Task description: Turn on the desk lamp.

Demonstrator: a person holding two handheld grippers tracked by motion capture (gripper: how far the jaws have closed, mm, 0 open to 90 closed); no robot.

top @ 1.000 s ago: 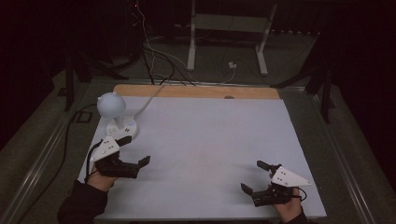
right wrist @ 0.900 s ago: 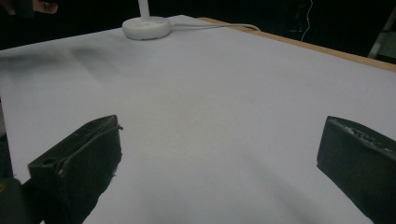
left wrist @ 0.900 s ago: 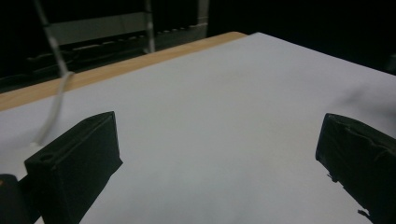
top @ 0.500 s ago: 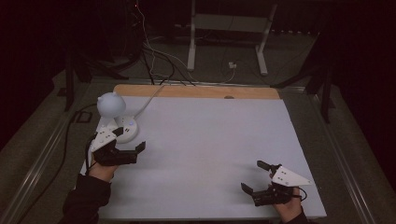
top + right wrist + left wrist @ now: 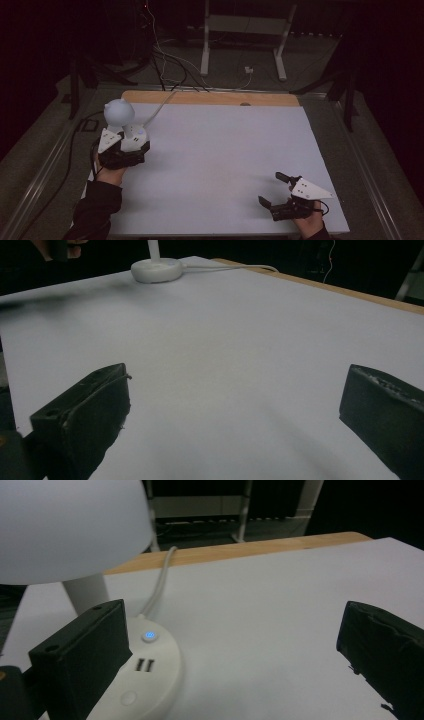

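The lamp base (image 5: 145, 667) sits beside the left gripper's (image 5: 235, 660) wide-open fingers (image 5: 82, 655).

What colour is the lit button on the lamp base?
Blue, on the white lamp base; button clearest in the left gripper view.

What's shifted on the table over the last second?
The left tool moved forward to the lamp's base, jaws open with one beside the base; nothing gripped. The right tool stayed open at the near right, and the lamp stayed put.
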